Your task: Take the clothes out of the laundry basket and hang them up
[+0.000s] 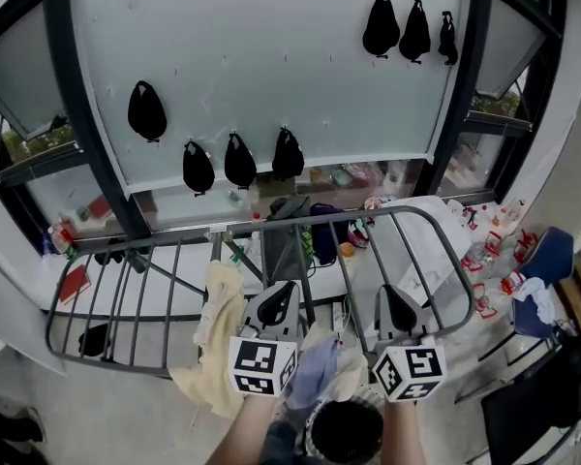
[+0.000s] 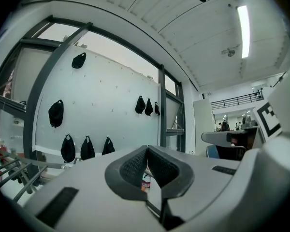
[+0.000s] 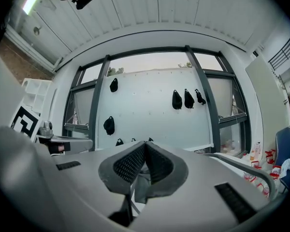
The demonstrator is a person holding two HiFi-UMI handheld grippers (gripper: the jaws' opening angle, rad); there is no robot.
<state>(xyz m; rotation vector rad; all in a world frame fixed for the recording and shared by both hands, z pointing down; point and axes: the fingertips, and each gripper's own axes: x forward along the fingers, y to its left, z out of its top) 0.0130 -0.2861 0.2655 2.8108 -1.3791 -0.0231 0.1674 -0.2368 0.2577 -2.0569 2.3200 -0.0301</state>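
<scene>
Both my hand-held grippers are closed and level, left hand-held gripper (image 1: 276, 303) and right hand-held gripper (image 1: 399, 310), with the lavender-grey garment (image 1: 315, 368) slung below and between them, nearer me than the drying rack (image 1: 407, 211), whose rails run straight ahead. Grey cloth sits pinched in the right's jaws; the left's hold and the laundry basket are hard to make out.

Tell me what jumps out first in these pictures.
A grey drying rack fills the middle of the head view, with a cream cloth draped over its left part. Behind it, black bag-like shapes hang on a white pegboard wall. At the bottom, the left gripper and right gripper, both shut, reach over the rack, a lavender garment bunched between their marker cubes.
</scene>
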